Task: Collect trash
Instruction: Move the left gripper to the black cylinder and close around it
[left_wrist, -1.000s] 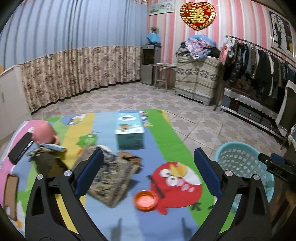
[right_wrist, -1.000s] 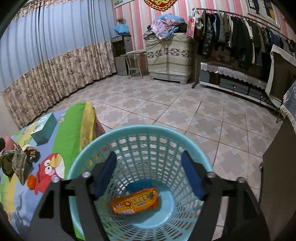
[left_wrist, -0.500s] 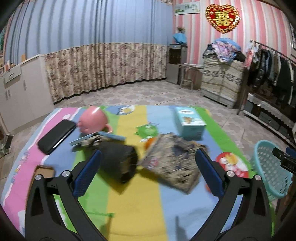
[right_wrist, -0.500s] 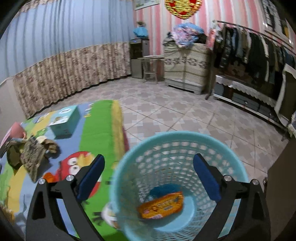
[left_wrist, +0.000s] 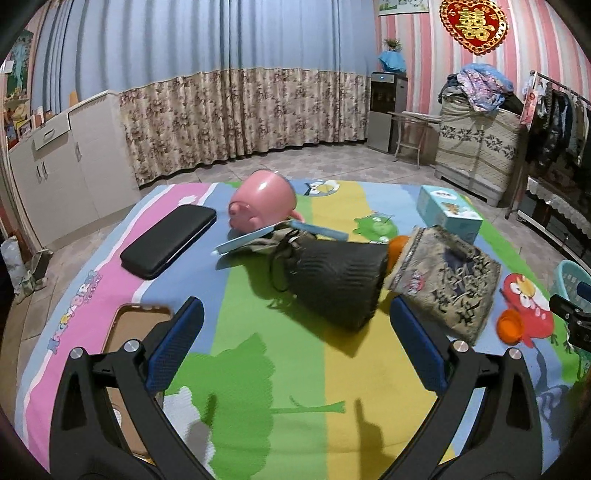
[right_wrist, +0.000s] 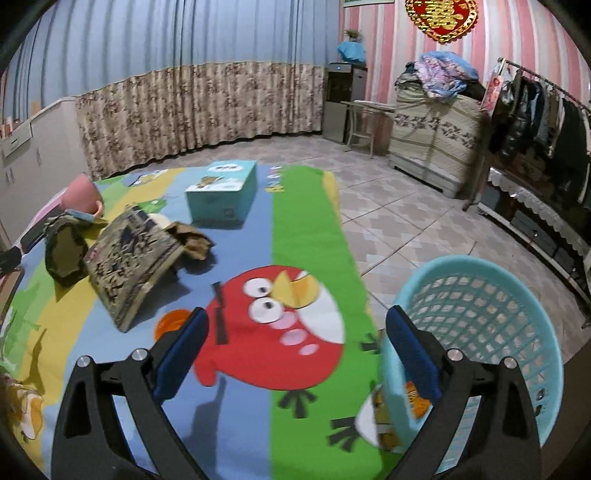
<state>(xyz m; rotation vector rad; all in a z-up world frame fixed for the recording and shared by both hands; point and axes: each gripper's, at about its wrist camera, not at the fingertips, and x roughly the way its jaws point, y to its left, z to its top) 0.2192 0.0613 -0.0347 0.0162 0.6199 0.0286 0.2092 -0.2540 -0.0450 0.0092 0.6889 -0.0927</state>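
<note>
Holding one orange wrapper (right_wrist: 415, 400) already, the basket (right_wrist: 480, 295) sat at four o'clock; both grippers (left_wrist: 291, 343) (right_wrist: 295, 350) gaped empty, bags (left_wrist: 447, 280) remaining.

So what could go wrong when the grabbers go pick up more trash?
The dark crumpled bag lies against the pink cup and the patterned packet, so the open left gripper might drag them along. The small orange cap may slip from wide fingers. The blue basket stands off the mat; a drop could miss.
</note>
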